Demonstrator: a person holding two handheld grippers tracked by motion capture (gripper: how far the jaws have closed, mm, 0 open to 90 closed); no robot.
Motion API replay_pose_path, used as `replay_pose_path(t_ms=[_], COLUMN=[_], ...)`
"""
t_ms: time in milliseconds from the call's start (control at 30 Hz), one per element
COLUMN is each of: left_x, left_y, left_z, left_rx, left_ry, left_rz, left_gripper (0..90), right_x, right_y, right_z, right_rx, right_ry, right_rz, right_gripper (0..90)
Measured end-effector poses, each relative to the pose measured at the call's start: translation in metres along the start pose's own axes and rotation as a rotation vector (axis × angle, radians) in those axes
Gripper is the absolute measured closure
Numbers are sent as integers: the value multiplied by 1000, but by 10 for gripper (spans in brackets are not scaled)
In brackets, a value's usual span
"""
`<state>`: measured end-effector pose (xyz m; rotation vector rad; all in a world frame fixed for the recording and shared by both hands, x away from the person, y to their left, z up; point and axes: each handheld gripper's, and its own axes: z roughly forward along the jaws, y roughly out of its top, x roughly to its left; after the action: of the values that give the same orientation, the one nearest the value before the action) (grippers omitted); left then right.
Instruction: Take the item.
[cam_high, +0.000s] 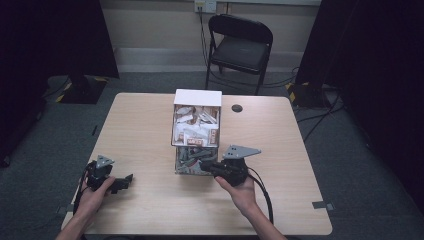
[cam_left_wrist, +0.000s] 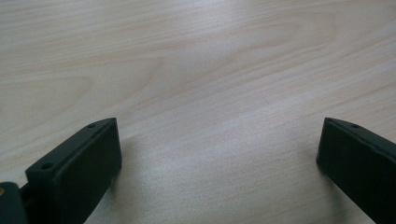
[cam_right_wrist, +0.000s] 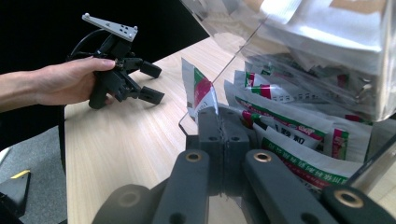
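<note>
At the clear box's bottom opening, the right hand-held gripper pinched a green packet; a slow, straight pull would work best. The left hand-held gripper sat wide apart on the worktop.

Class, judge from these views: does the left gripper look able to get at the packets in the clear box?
Probably yes: the left gripper is open, with bare table between it and the clear box.
</note>
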<state>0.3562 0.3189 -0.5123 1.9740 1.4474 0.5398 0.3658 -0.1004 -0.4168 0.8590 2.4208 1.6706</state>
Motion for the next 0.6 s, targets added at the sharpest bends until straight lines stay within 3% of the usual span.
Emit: replay_pose_path(t_ms=[600], left_x=[0], left_y=[0], left_z=[0], left_rx=[0], left_ry=[0], left_rz=[0], left_gripper=[0], right_x=[2], right_y=[4], right_z=[-6], right_rx=[-19], right_ry=[9], right_rz=[4], right_gripper=[895])
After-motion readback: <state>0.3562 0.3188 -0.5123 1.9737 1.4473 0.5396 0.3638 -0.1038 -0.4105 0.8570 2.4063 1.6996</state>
